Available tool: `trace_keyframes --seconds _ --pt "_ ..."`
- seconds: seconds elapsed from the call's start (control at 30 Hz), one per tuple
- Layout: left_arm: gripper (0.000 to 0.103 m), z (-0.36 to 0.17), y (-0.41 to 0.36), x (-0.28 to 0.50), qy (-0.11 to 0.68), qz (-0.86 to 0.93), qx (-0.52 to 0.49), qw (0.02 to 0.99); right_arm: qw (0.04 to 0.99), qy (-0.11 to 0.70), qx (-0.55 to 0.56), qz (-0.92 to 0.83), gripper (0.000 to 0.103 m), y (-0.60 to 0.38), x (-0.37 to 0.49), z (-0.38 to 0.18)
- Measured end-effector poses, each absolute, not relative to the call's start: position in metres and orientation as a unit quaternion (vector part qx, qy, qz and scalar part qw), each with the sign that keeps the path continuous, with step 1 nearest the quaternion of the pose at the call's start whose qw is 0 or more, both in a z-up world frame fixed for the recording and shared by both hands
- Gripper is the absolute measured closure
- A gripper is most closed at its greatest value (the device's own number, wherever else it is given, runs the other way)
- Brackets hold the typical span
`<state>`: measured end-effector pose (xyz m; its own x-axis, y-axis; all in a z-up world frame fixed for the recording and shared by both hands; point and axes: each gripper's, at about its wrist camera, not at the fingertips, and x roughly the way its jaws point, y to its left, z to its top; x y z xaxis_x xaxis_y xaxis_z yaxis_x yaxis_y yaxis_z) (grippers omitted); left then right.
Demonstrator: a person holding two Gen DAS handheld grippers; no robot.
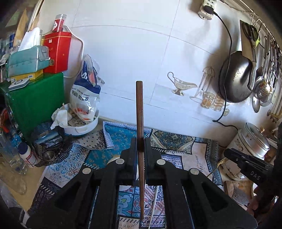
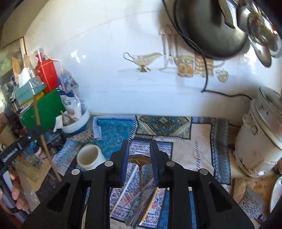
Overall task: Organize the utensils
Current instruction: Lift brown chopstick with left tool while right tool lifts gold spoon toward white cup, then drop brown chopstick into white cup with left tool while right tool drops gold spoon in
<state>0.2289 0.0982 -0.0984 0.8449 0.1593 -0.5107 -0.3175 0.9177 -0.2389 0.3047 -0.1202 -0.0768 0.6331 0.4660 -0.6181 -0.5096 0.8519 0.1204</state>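
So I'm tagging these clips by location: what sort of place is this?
Most likely a home kitchen counter. A dark wok and metal ladles hang on the white tiled wall, and a rice cooker sits on the patterned mat beside a white utensil cup.

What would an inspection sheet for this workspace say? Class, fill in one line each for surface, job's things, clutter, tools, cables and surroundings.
Surface: patterned cloth covers the counter.
Job's things: brown chopstick held upright; white cup standing open; spoon and other utensils lying on the cloth.
Clutter: green box, red tin, tissue pack, food bag in a white bowl.
Tools: left tool shut on the chopstick; right tool open above the spoon.
Cables: black cord hangs from a wall socket.
Surroundings: white tiled wall, hanging dark pan, metal pot.
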Motion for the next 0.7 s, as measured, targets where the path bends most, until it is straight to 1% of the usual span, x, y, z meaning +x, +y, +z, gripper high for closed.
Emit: trace_keyframes --seconds 0.4,0.7 --pt "0.098 -0.083 0.149 0.258 0.221 0.128 -0.157 0.954 0.899 0.292 -0.032 0.326 0.081 -0.057 0.301 -0.040" --pt "0.098 -0.098 0.181 0.294 0.244 0.079 -0.153 0.954 0.902 0.293 -0.009 0.318 0.081 -0.013 0.308 -0.032"
